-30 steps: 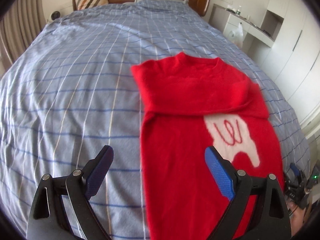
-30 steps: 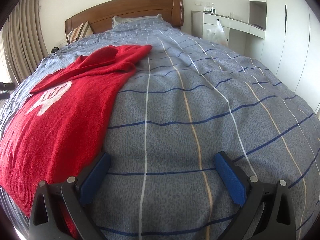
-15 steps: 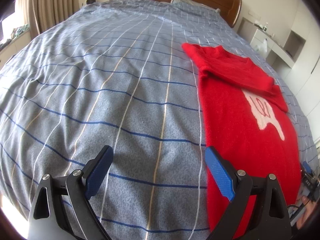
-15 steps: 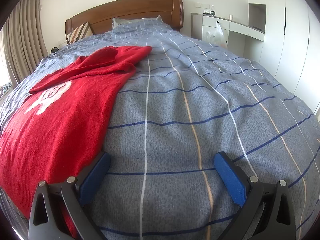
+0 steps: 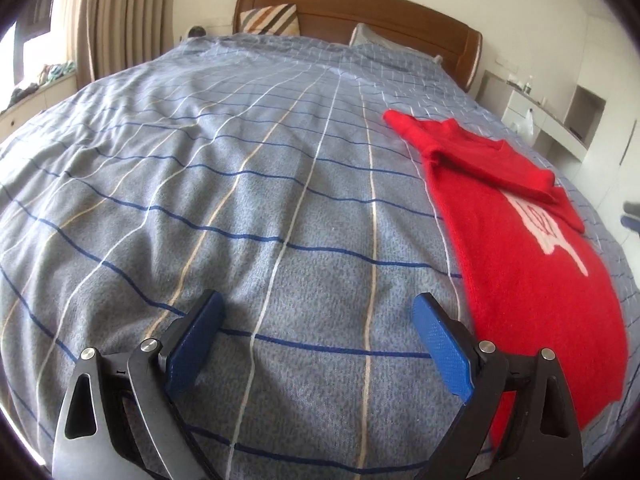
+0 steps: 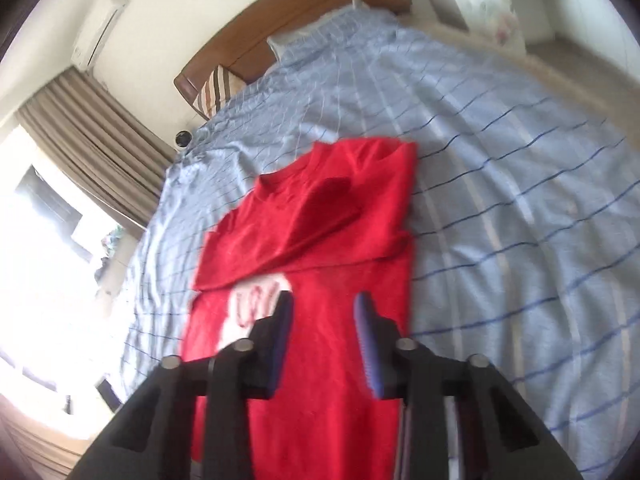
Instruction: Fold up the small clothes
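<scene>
lengthwise, the red sweater (image 6: 320, 248) points neckline toward the headboard (image 6: 288, 20); both tools released.

I can read no words, brands or numbers anywhere. The one mark I see is a red looping scribble on the white patch (image 5: 550, 232) of the red sweater (image 5: 520, 272), and I cannot make letters of it.

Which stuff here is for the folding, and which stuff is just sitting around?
For the folding:
red sweater, sleeves already folded across its chest
left gripper, jaws wide, over bare bedspread
right gripper, jaws closing above the sweater

Just there:
bedspread
striped pillow
headboard
curtains
</scene>
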`<action>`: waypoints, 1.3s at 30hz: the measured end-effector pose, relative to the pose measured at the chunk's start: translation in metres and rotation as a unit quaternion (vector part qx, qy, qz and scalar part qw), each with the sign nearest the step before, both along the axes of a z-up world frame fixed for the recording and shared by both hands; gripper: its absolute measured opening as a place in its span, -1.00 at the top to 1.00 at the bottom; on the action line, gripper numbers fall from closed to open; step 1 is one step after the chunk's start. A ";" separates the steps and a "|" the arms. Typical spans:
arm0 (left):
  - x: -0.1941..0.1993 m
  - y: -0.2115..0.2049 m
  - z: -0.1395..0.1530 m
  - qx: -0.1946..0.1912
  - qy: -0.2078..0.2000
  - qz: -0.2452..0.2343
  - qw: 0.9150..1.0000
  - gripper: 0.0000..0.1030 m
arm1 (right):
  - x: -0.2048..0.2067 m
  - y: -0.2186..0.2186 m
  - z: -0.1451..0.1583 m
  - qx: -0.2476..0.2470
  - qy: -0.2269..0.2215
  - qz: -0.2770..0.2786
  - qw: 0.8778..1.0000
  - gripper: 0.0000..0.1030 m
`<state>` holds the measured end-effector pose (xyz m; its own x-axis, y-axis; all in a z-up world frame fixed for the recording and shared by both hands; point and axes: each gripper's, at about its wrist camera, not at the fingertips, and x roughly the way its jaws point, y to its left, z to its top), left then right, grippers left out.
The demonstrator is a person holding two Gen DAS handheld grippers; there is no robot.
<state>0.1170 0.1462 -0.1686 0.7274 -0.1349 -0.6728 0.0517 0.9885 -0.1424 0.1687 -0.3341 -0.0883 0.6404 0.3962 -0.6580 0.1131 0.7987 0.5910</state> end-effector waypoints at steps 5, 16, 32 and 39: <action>0.000 0.001 -0.001 0.005 -0.008 -0.013 1.000 -0.92 | 0.093 0.007 -0.047 0.083 0.073 -0.027 0.993 0.60; 0.002 -0.004 -0.006 0.014 -0.013 -0.019 1.000 -0.99 | 0.123 0.006 -0.091 0.107 0.080 -0.095 0.986 0.91; -0.001 -0.007 -0.006 0.025 -0.011 -0.016 0.999 -0.99 | -0.029 0.007 -0.025 -0.096 -0.008 -0.082 0.992 -0.04; -0.019 -0.012 0.006 0.018 0.014 -0.036 0.999 -0.99 | -0.153 0.029 -0.031 -0.228 -0.036 -0.037 0.972 -0.34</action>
